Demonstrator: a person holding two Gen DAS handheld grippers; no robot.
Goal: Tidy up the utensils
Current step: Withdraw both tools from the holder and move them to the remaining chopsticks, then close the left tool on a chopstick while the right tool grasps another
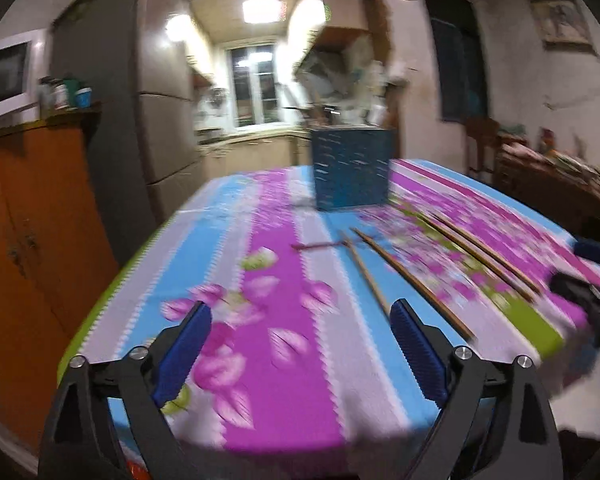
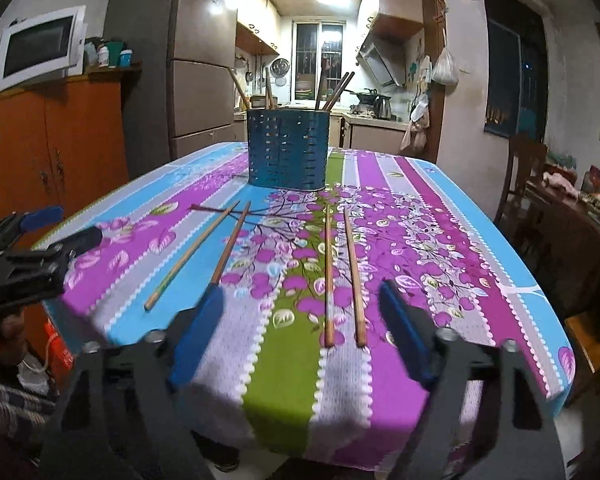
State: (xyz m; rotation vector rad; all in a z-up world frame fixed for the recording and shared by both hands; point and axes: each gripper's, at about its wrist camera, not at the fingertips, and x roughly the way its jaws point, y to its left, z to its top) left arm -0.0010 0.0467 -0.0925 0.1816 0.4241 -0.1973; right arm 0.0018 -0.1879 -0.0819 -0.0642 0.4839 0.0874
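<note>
A blue perforated utensil holder [image 2: 287,150] stands at the far middle of the table with several chopsticks in it; it also shows, blurred, in the left wrist view [image 1: 352,168]. Several wooden chopsticks lie loose on the flowered tablecloth: a left pair [image 2: 192,254] and a right pair [image 2: 342,276]. My right gripper [image 2: 302,306] is open and empty, hovering at the near table edge just before the right pair. My left gripper [image 1: 300,320] is open and empty above the cloth, left of the chopsticks [image 1: 366,272]. It shows at the left edge of the right wrist view [image 2: 60,228].
The table [image 2: 532,344] has a striped pink, blue and green cloth. An orange cabinet [image 2: 60,148] with a microwave [image 2: 40,48] stands left, a fridge [image 2: 196,60] behind. A chair [image 2: 520,184] and cluttered side table [image 2: 580,216] stand right.
</note>
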